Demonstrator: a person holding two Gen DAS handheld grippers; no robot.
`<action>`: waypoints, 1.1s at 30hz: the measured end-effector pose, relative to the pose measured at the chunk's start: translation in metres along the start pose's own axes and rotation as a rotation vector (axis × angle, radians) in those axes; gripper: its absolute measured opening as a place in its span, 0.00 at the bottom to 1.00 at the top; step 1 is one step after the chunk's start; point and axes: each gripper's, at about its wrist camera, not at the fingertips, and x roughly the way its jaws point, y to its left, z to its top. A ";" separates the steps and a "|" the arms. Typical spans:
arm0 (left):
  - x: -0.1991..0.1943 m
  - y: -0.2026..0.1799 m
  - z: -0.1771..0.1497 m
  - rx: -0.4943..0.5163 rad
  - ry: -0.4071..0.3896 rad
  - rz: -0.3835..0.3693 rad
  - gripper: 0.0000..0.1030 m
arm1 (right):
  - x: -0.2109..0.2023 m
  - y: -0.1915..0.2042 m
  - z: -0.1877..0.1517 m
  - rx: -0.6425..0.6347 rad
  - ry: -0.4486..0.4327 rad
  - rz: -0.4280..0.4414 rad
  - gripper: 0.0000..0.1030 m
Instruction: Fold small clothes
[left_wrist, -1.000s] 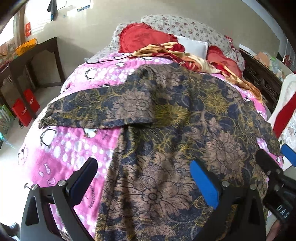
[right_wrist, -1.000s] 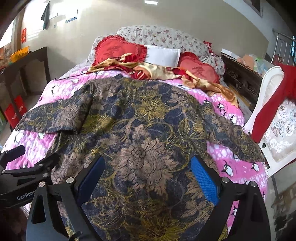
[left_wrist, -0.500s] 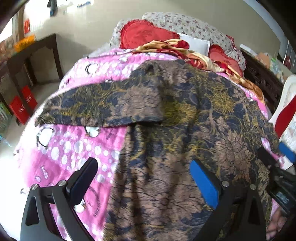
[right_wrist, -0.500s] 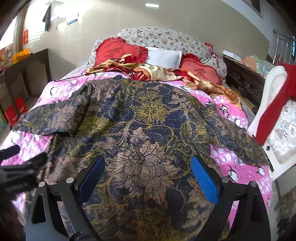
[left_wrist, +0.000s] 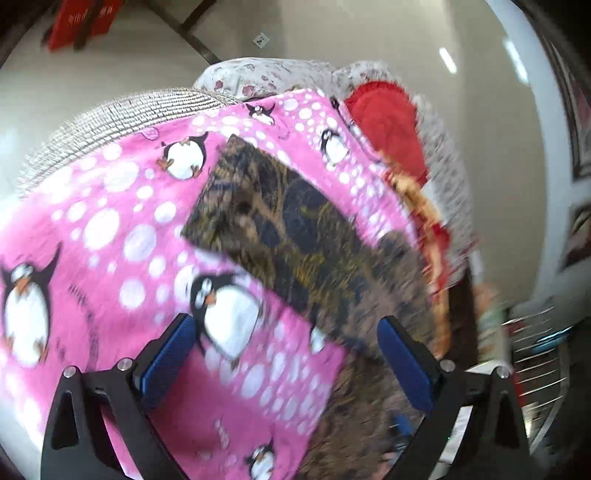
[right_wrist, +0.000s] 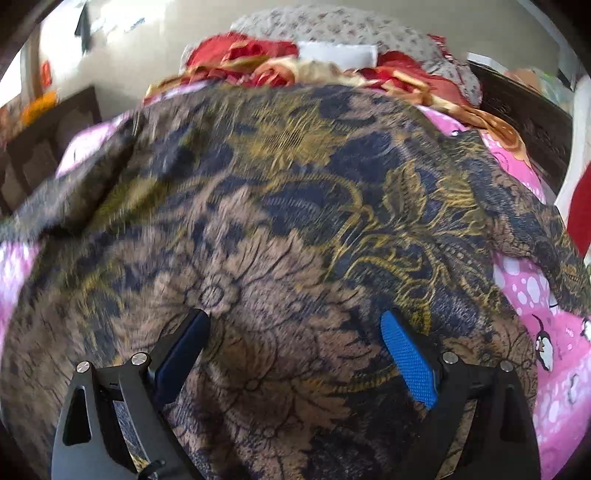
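Observation:
A dark navy garment with gold and brown flower print (right_wrist: 288, 206) lies spread flat on a pink penguin blanket (left_wrist: 110, 236). In the left wrist view its left sleeve (left_wrist: 273, 218) stretches across the blanket, and the view is tilted and blurred. My left gripper (left_wrist: 284, 365) is open and empty, low over the blanket beside the sleeve and the garment's side edge. My right gripper (right_wrist: 295, 354) is open and empty, close above the lower middle of the garment. The right sleeve (right_wrist: 535, 236) lies out to the right.
Red heart cushions (right_wrist: 243, 51), a white pillow (right_wrist: 336, 53) and a gold-red cloth (right_wrist: 424, 86) lie at the bed's head. A dark wooden cabinet (right_wrist: 524, 110) stands right of the bed, dark furniture (right_wrist: 44, 147) left. The blanket (right_wrist: 554, 343) hangs over the bed's right edge.
My left gripper has swung left and rolled, now over the pink blanket by the left sleeve. My right gripper has moved down closer to the garment. Both stay open.

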 end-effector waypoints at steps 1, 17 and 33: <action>0.004 0.006 0.006 -0.036 -0.004 -0.025 0.97 | 0.000 0.000 0.000 -0.002 0.002 -0.002 0.79; 0.011 -0.001 0.039 0.028 -0.125 0.193 0.04 | 0.002 0.004 0.000 -0.022 0.012 -0.027 0.80; -0.056 -0.175 0.037 0.487 -0.435 0.153 0.03 | -0.005 0.002 0.006 -0.011 0.082 -0.010 0.73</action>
